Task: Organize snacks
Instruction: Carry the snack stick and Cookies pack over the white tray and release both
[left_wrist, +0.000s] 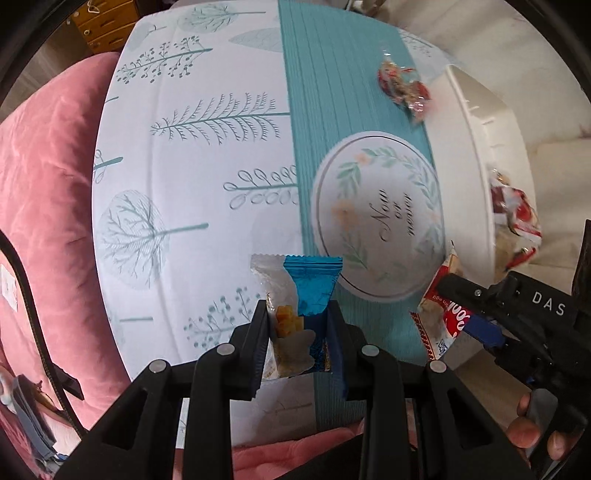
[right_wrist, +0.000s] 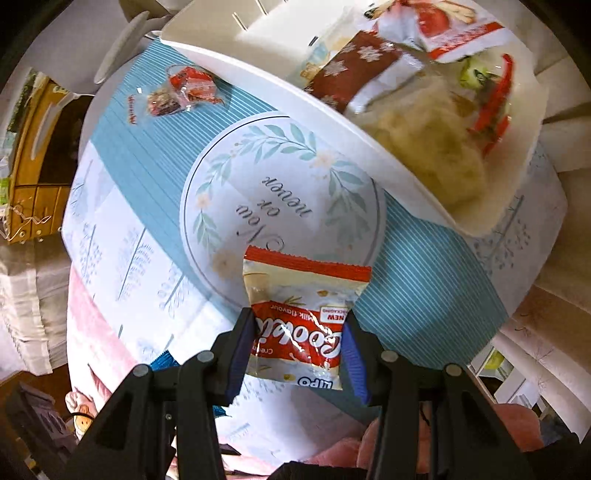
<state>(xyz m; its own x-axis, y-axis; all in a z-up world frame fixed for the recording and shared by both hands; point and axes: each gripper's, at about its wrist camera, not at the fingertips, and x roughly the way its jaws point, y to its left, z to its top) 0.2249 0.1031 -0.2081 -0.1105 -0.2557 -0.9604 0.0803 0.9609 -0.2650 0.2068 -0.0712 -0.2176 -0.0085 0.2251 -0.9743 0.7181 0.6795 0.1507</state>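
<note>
Left gripper (left_wrist: 297, 325) clamps two small packets (left_wrist: 295, 295), right gripper (right_wrist: 299, 339) clamps red-white cookie packet (right_wrist: 303, 314); doubled pair could slip before white bin (right_wrist: 258, 74), upper frame.

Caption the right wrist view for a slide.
Right gripper holds a red-and-white cookie packet above the patterned tablecloth, near the white snack bin.

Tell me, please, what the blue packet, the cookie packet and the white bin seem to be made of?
Blue packet: probably metallised foil film, since it is shiny with creases and a crimped edge.
Cookie packet: likely glossy printed plastic film, with glare and a serrated seal.
White bin: seemingly rigid moulded plastic, with a smooth, even rim.
</note>
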